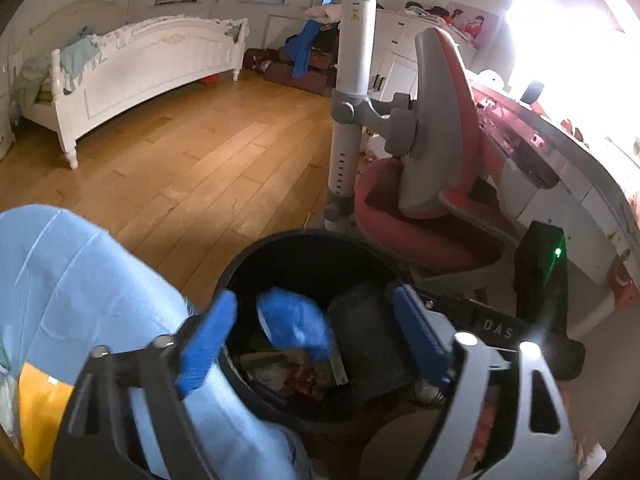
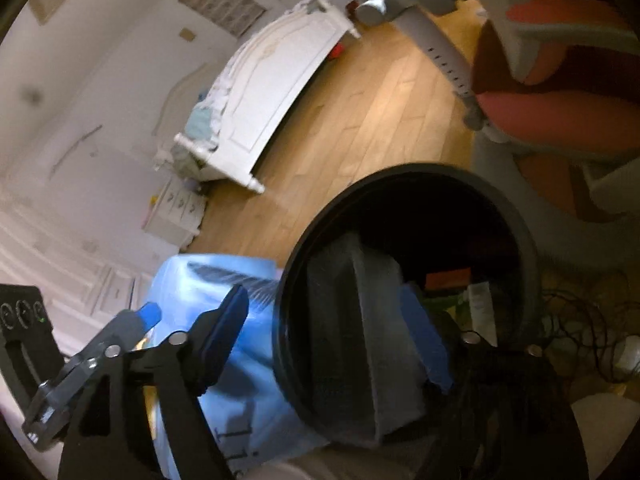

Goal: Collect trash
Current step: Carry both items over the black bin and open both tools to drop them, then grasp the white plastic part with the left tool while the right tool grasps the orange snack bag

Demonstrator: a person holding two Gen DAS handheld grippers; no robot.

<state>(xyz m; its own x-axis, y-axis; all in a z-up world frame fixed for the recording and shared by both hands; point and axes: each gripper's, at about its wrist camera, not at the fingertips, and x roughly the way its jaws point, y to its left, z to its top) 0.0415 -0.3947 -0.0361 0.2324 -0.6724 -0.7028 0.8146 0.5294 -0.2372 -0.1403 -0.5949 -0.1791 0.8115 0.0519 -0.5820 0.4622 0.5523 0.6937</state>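
Observation:
A round black trash bin [image 1: 240, 264] stands on the wood floor with wrappers and scraps [image 1: 288, 372] in its bottom. It fills the right wrist view [image 2: 520, 216] too. A light blue plastic bag [image 1: 80, 280] hangs beside the bin's left side, also seen in the right wrist view [image 2: 208, 280]. My left gripper [image 1: 312, 340] is open over the bin mouth. A crumpled blue item [image 1: 296, 324] sits between its fingers, touching neither. My right gripper [image 2: 332, 344] is open, its right finger inside the bin against a dark grey flat piece [image 2: 352, 320], its left finger outside by the bag.
A red and grey desk chair [image 1: 432, 184] and a grey height-adjustable post [image 1: 348, 112] stand just behind the bin. A desk [image 1: 560, 152] runs along the right. A white bed [image 1: 152, 64] is across the wood floor [image 1: 192, 152]. Cables [image 2: 580, 332] lie right of the bin.

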